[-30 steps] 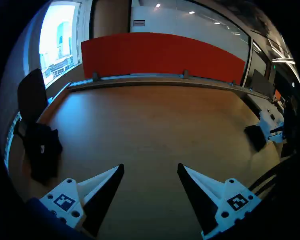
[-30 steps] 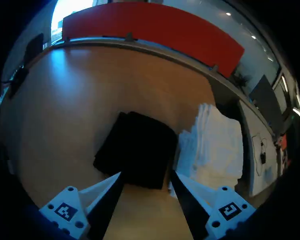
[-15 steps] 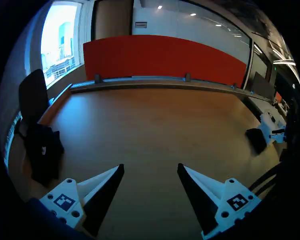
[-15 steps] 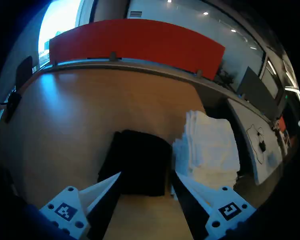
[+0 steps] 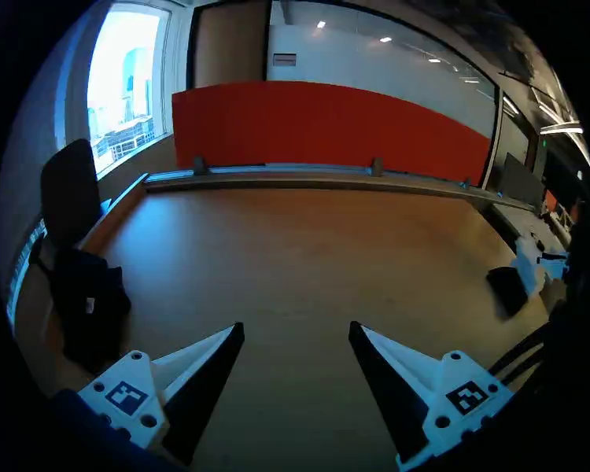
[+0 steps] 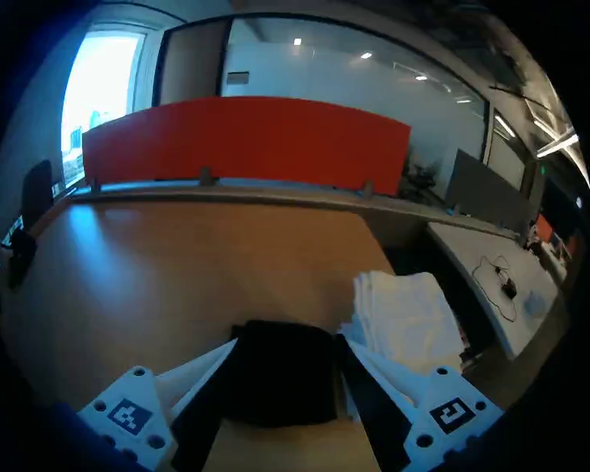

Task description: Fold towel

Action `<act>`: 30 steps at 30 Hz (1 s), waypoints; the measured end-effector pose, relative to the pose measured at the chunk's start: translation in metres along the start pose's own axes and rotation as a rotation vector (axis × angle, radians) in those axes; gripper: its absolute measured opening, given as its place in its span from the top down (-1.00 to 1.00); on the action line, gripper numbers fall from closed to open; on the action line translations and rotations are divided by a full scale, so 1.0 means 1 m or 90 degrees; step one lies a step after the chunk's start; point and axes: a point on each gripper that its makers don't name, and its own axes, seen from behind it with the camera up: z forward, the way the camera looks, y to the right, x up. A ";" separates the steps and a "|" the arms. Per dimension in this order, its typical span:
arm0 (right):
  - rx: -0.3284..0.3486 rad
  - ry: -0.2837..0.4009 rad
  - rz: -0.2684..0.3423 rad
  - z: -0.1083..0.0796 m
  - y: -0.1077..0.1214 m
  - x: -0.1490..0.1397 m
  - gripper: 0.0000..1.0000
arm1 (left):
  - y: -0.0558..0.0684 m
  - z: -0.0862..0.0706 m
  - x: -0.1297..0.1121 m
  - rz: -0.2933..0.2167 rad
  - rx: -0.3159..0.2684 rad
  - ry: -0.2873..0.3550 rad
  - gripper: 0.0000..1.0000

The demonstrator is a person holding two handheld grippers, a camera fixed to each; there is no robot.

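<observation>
Left tool (image 5: 295,326): fingers spread wide with nothing between them; you hold it over a bare stretch of the wooden surface (image 5: 295,236)
Right tool (image 6: 285,340): fingers spread; the dark towel (image 6: 287,381) lies between the tips, and neither finger looks to be pressing on it
Towel's place: flat at the near edge of the surface, just left of a stack of white towels (image 6: 405,318), the two touching or nearly so
Done so far: the dark towel lies as a compact rectangle, so I judge the folding finished or close to it
Left to do: perhaps one last fold or a tidy; if you mean to start another, it must come off the white stack
Hard to make out: the towel's near edge is cut off behind the right tool's fingers; its layers are too dark to count; the small dark shape (image 5: 506,289) at the far right in the left gripper view may be this towel, but you cannot be sure
</observation>
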 end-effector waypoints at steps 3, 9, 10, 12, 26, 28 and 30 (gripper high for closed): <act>-0.002 0.037 0.020 -0.003 -0.005 0.016 -0.69 | -0.004 0.001 0.006 -0.003 0.003 0.011 -0.99; -0.006 0.106 0.053 -0.013 -0.014 0.049 -0.69 | -0.011 0.002 0.020 -0.007 0.011 0.046 -0.99; -0.005 0.113 0.054 -0.014 -0.016 0.053 -0.69 | -0.012 0.002 0.021 -0.008 0.013 0.049 -0.99; -0.003 0.129 0.055 -0.016 -0.021 0.061 -0.69 | -0.014 0.003 0.023 -0.010 0.015 0.054 -0.99; 0.001 0.203 0.049 -0.032 -0.061 0.107 -0.77 | -0.028 0.001 0.046 -0.015 0.022 0.109 -0.99; 0.002 0.209 0.045 -0.033 -0.070 0.112 -0.77 | -0.033 0.000 0.051 -0.016 0.025 0.119 -0.99; 0.006 0.214 0.040 -0.033 -0.081 0.116 -0.78 | -0.037 -0.001 0.056 -0.017 0.028 0.130 -0.99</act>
